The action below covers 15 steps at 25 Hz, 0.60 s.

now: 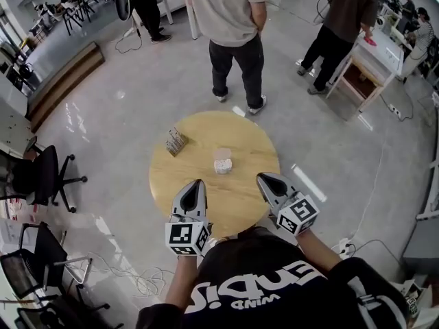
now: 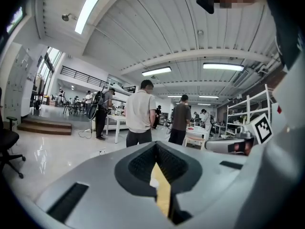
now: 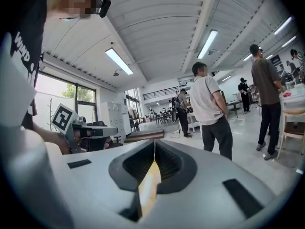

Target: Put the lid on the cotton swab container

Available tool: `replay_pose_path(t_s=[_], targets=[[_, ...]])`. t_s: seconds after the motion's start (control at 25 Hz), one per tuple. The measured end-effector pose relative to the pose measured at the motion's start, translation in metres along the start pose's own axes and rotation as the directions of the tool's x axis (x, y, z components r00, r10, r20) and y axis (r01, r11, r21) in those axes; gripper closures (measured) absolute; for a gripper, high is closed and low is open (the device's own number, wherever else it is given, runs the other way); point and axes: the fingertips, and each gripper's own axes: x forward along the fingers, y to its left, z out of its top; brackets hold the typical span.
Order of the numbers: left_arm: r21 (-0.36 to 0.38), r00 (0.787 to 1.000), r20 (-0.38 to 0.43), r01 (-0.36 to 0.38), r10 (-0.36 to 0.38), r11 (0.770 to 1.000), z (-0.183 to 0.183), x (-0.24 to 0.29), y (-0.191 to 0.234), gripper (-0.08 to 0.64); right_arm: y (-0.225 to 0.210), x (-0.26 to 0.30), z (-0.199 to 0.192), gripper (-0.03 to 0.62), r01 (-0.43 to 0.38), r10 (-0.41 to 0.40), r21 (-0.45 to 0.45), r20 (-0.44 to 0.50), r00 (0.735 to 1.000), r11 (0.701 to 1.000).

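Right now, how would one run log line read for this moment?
left gripper: shut, empty | right gripper: shut, empty | container: middle of table, not touched

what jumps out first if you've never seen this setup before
The round wooden table in the middle of the shiny floor draws the eye first, with a small white container near its centre and a small rack-like thing toward its left edge. Over its near edge hang the left claw and right claw, both shut and empty, and a person in a grey shirt stands just beyond.
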Motion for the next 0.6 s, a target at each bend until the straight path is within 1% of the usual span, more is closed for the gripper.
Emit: replay_pose_path(t_s=[0.2, 0.28, 0.32, 0.36, 0.4, 0.48, 0.6], targets=[[-0.007, 0.997, 0.006, -0.071, 0.071, 0.997, 0.004, 0.008, 0.002, 0.549, -0.011, 0.01, 0.005, 0.589, -0.077, 0.077, -0.011, -0.017, 0.997, 0.997], [-0.007, 0.996, 0.009, -0.088, 0.088, 0.996, 0.008, 0.011, 0.004, 0.549, -0.012, 0.016, 0.009, 0.585, -0.104, 0.103, -0.029, -0.013, 0.995, 0.994], [-0.006, 0.996, 0.01, -0.092, 0.092, 0.996, 0.009, 0.013, 0.006, 0.549, -0.012, 0.021, 0.011, 0.53, -0.116, 0.116, -0.045, -0.008, 0.993, 0.992], [-0.004, 0.995, 0.008, -0.095, 0.095, 0.995, 0.01, 0.014, 0.008, 0.549, -0.011, 0.027, 0.012, 0.401, -0.129, 0.129, -0.063, -0.005, 0.992, 0.99], [-0.003, 0.995, 0.005, -0.097, 0.097, 0.995, 0.01, 0.015, 0.011, 0.549, -0.008, 0.032, 0.012, 0.335, -0.145, 0.145, -0.08, -0.005, 0.989, 0.986], [0.0, 0.995, -0.003, -0.1, 0.1, 0.995, 0.008, 0.015, 0.015, 0.551, -0.002, 0.038, 0.009, 0.287, -0.179, 0.179, -0.106, -0.009, 0.984, 0.978], [0.007, 0.996, -0.009, -0.093, 0.093, 0.996, 0.007, 0.017, 0.018, 0.549, 0.003, 0.043, 0.008, 0.265, -0.21, 0.21, -0.107, -0.009, 0.978, 0.972]])
